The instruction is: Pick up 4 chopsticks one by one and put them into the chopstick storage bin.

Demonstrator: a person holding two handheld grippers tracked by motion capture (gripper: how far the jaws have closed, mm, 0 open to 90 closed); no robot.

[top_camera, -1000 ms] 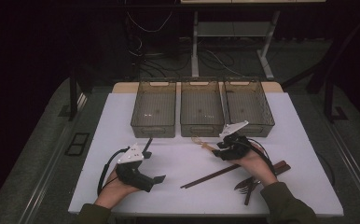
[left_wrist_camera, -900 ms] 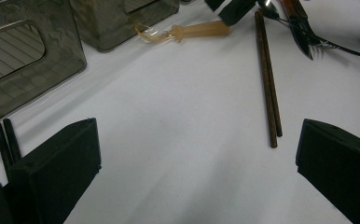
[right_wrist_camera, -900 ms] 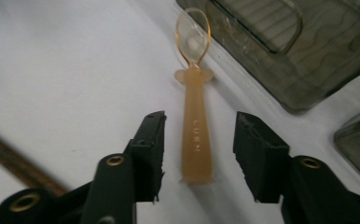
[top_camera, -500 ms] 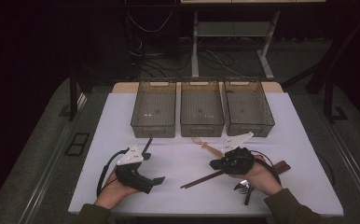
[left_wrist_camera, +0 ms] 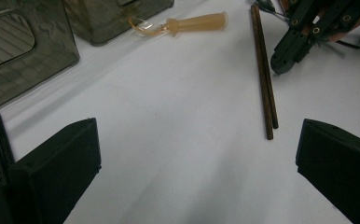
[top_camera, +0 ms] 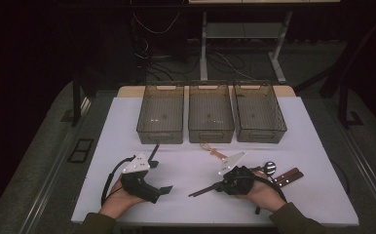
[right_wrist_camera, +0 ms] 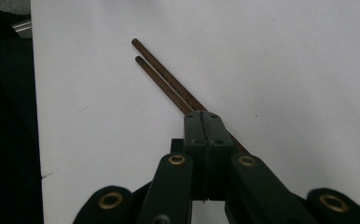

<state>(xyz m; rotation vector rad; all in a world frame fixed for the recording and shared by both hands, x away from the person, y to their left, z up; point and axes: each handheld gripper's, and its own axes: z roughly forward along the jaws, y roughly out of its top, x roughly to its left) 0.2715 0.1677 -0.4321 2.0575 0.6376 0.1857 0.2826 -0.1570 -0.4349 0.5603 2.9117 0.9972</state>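
Observation:
A pair of dark brown chopsticks (top_camera: 204, 190) (left_wrist_camera: 265, 79) (right_wrist_camera: 164, 79) lies flat on the white table (top_camera: 186, 165), near the front. My right gripper (top_camera: 219, 186) (left_wrist_camera: 280, 63) (right_wrist_camera: 202, 126) sits low at the chopsticks' right end. Its jaws have just been closing and now stand shut pad to pad with nothing between them; the chopsticks run on underneath. My left gripper (top_camera: 160, 169) (left_wrist_camera: 197, 177) rests at the front left, open wide over bare table. An amber plastic spoon (top_camera: 214, 151) (left_wrist_camera: 187, 23) lies in front of the middle bin.
Three smoky see-through bins (top_camera: 211, 113) stand in a row at the back of the table. Wooden-handled cutlery (top_camera: 286, 175) and a metal spoon (top_camera: 270, 168) lie at the right, just past my right hand.
My right hand has come toward the front edge, from near the amber spoon down to the chopsticks, and its jaws have closed. The left hand has kept still.

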